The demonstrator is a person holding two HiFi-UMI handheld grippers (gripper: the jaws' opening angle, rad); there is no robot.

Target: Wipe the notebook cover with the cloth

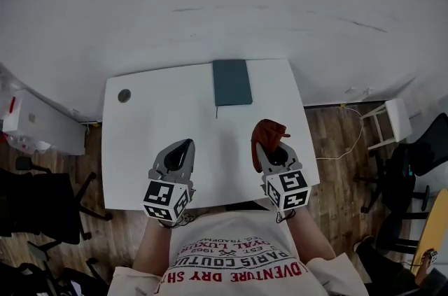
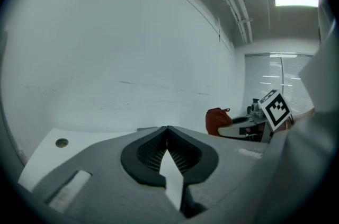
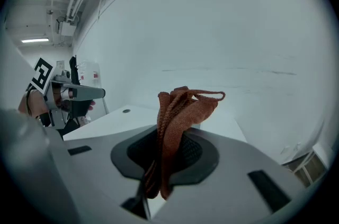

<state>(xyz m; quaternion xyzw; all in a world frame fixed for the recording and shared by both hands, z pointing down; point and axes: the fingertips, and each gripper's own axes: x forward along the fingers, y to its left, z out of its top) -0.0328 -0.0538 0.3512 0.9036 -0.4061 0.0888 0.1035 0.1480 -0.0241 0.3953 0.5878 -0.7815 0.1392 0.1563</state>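
Presently, items as they lie, with notes on handling.

1. White rectangular table top (image 1: 150, 127): bare apart from the items below and a small grey round grommet (image 1: 124, 96) at its far left.
2. Dark teal rectangular notebook (image 1: 232, 82): lies flat and closed at the far edge of the table, about the middle. It is well apart from both grippers and not yet touched.
3. Rust-red knitted cloth (image 1: 269, 132): pinched in the right gripper (image 3: 168, 139), whose jaws are pressed onto a bunched fold. Most of the fabric stands beyond the jaw tips, with a loose loop at its top. It is held over the near right of the table.
4. Left gripper (image 2: 167, 132): jaw tips pressed together with nothing between them, over the near left of the table.

Handling note (a judgement): the wipe has not started, and the step in hand is carrying the cloth to the far edge.
- Lower the cloth so that its free bunch, not the jaw tips, meets the cover.
- Wipe along the notebook's length in overlapping passes.
- The closed left gripper could rest on a near corner to stop the notebook sliding towards the wall.
- Keep the pinch firm, since the knit may drag on the cover and pull loose.
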